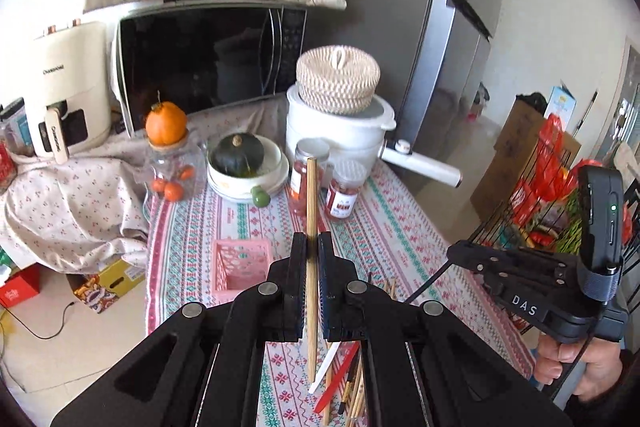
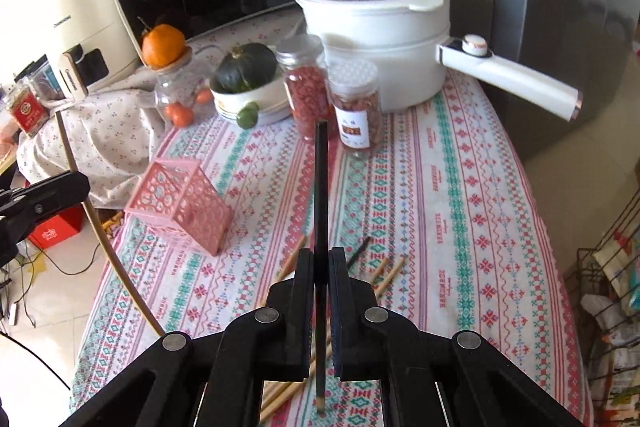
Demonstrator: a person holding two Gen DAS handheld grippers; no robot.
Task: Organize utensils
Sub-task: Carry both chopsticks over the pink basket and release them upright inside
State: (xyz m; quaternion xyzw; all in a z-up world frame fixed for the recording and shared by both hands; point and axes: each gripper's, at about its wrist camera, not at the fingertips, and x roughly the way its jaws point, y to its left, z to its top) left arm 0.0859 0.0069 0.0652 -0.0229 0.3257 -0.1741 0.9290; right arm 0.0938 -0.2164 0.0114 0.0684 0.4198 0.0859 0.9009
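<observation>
My left gripper (image 1: 312, 241) is shut on a light wooden chopstick (image 1: 311, 195) that stands upright between its pads, lifted above the patterned tablecloth. My right gripper (image 2: 321, 255) is shut on a black chopstick (image 2: 321, 187), also held upright. A pink lattice holder (image 1: 240, 267) stands on the cloth just left of the left gripper; in the right wrist view the pink holder (image 2: 180, 203) sits left of the black chopstick. Several loose chopsticks (image 1: 352, 387) lie on the cloth below the left gripper, and more loose chopsticks (image 2: 384, 275) lie under the right one.
At the back stand two jars (image 2: 356, 107), a white pot (image 2: 380, 39) with a woven lid, a bowl with a squash (image 1: 244, 163), a glass jar topped by an orange (image 1: 168, 147) and a microwave (image 1: 200, 59). A fridge (image 1: 400, 27) flanks the table on the right.
</observation>
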